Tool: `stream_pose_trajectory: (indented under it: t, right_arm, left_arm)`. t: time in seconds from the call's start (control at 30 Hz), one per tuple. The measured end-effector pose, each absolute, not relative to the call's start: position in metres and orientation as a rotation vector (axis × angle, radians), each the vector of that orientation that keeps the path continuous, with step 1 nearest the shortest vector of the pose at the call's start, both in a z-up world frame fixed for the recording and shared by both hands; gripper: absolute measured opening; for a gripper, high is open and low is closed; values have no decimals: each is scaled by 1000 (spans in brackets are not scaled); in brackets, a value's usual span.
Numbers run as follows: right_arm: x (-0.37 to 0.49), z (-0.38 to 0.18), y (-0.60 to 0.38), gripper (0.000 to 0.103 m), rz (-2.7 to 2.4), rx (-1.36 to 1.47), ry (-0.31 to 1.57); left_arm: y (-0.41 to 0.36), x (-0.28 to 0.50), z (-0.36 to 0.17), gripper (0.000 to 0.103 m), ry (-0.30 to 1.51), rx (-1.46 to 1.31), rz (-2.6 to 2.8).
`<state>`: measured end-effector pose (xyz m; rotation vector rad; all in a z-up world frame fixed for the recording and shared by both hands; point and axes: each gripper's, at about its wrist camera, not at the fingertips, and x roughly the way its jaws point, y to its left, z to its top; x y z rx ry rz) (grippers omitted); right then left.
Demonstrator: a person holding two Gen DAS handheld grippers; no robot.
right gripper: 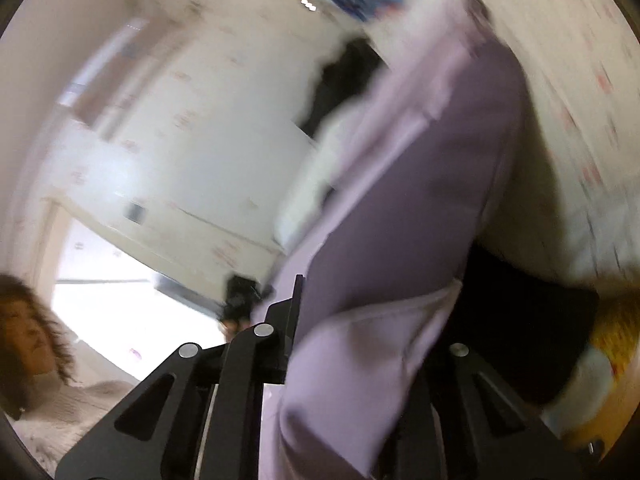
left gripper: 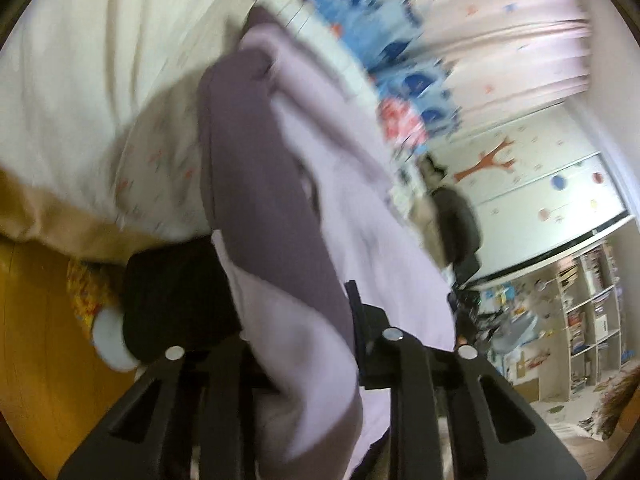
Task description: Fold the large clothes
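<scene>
Left wrist view: the left claw (left gripper: 298, 320) is closed narrow on a large lilac garment with darker mauve panels (left gripper: 280, 208), whose soft cloth runs out between the black fingers (left gripper: 370, 344) and stretches up and away across the middle of the picture. Under the far part of the garment lies a bed with a cream sheet printed with small red marks (left gripper: 100, 100). A black padded block (left gripper: 176, 300) sits just left of the cloth, near the claw. Orange-brown wooden floor (left gripper: 36, 340) shows at the lower left. A blue and white patterned fabric (left gripper: 380, 40) lies beyond the garment, and a white shelf unit packed with books (left gripper: 592, 300) stands at the far right.

Right wrist view: the right claw (right gripper: 352, 336) is likewise pinched narrow on the same lilac and mauve garment (right gripper: 420, 200), which rises from between its fingers (right gripper: 290, 312) toward the upper right. The cream printed bed sheet (right gripper: 580, 120) lies to the right of the cloth. A person with curly brown hair in a white knitted top (right gripper: 48, 392) is at the lower left. The picture is blurred.
</scene>
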<state>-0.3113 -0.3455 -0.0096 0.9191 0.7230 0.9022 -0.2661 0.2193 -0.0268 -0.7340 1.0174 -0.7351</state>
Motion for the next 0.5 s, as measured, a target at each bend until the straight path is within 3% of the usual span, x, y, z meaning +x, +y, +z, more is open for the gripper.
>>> stream_pose_trajectory:
  t: [0.1, 0.3, 0.4, 0.5]
  right_arm:
    - [-302, 1, -332, 16, 939, 921, 706]
    - [-308, -45, -324, 29, 849, 843, 990]
    - [-313, -48, -322, 26, 887, 894, 923]
    - [-308, -16, -324, 22, 961, 939, 733]
  left_arm:
    - [222, -270, 1, 21, 941, -730, -740]
    - [227, -274, -17, 21, 983, -720, -754]
    - [241, -275, -38, 21, 1003, -786, -710]
    - [240, -282, -24, 20, 943, -799, -708]
